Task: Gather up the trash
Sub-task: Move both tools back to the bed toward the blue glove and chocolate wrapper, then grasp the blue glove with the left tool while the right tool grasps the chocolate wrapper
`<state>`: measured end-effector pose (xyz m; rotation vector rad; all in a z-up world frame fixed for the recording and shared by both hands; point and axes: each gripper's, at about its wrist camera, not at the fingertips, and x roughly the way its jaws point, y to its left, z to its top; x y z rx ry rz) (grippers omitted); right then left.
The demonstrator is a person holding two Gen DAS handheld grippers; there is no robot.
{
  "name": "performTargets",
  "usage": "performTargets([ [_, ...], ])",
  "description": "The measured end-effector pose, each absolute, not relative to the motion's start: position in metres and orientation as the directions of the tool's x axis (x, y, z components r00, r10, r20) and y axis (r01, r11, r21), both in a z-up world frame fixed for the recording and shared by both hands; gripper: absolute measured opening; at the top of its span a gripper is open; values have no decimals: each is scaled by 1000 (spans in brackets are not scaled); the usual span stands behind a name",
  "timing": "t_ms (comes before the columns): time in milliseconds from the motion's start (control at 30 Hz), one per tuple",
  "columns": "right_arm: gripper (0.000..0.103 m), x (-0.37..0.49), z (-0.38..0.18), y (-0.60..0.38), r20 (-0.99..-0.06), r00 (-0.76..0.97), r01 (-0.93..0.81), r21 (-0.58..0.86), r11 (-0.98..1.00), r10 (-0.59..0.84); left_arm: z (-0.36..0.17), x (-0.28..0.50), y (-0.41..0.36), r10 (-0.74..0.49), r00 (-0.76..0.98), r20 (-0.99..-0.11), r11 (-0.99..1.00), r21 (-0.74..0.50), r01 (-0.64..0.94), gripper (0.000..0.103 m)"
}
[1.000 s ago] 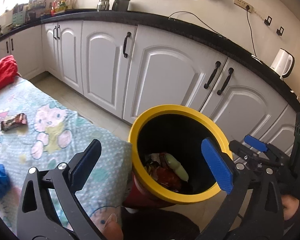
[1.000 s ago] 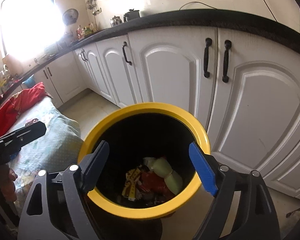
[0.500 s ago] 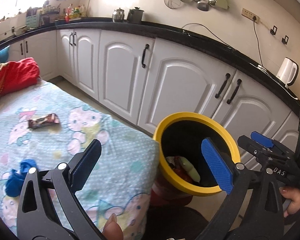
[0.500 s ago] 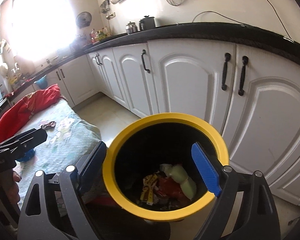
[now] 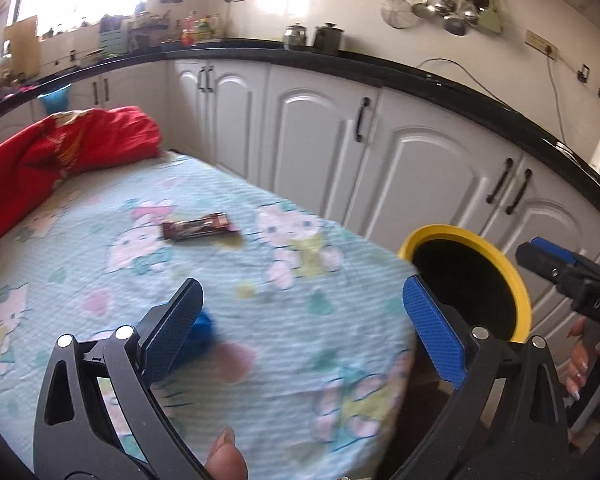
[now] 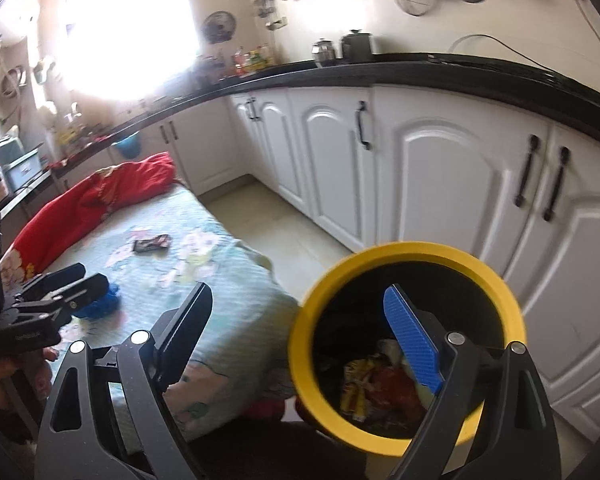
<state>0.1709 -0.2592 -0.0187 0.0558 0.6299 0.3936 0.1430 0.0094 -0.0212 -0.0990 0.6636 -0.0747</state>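
While my left tongs (image 5: pixel 304 328) stand wide w/ nothing between the pads, the left wrist view looks over a bed (image 5: pixel 100 280) w/ a cartoon-cat sheet. A dark brown snack wrapper (image 5: pixel 200 227) lies flat mid-sheet, well apart from the tongs. A crumpled blue scrap (image 5: pixel 202 330) sits just beside the left finger, partly hidden by it (blurred, can't tell what it is). A red blanket (image 5: pixel 52 148) is heaped at the far end. The yellow-rimmed bin (image 5: pixel 512 276) stands off the bed's right edge, my right tongs (image 5: pixel 556 258) beyond it.

From the right wrist view, my right tongs (image 6: pixel 300 320) are also wide & empty, hanging over the bin's (image 6: pixel 312 316) near rim. Trash (image 6: pixel 380 388) lies in the bin's bottom: yellow, red, pale bits. Wrapper (image 6: pixel 152 243) & blue scrap (image 6: pixel 104 304) remain on the bed (image 6: pixel 220 304).
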Motion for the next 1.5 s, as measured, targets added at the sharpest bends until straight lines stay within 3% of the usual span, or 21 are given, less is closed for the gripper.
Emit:
performTargets([
  [667,85,210,-19,-133,-610,592,-549,173,818,526,-40,129,91,-28,753,-657,991,-118,-66,92],
  [1500,85,309,-76,23,-792,426,-771,-65,634,437,-80,140,106,-150,666,-731,970,-238,-43,24],
])
